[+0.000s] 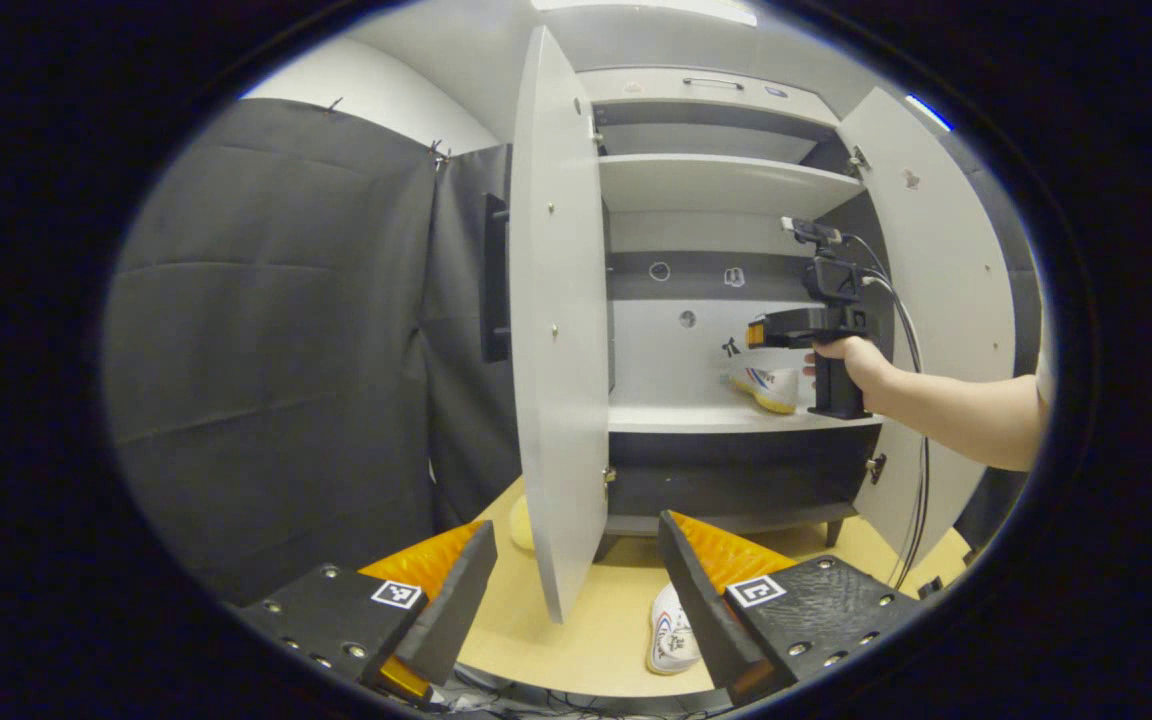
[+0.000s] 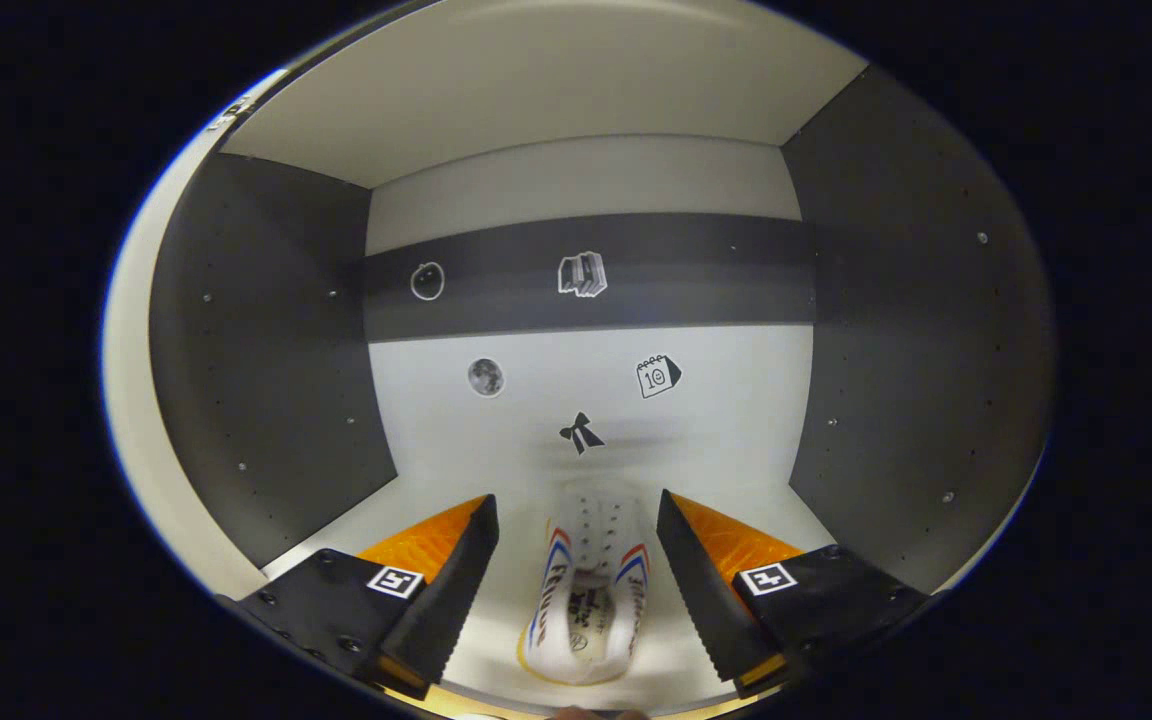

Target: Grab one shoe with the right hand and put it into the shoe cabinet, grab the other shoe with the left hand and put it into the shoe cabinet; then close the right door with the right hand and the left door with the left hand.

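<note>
Two white sneakers: one on the cabinet's middle shelf, between the right gripper's parted fingers, untouched; the other on the floor near the left gripper, fingers apart, empty. Two doors, both open. Risk: the left door stands between gripper and cabinet; a reach may strike its edge.

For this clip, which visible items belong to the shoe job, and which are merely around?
Job:
- white fabric shoe with yellow sole on cabinet shelf
- second white shoe on tan floor
- white shoe cabinet, both doors open
- right gripper
- left gripper

Just around:
- small stickers on back panel
</note>
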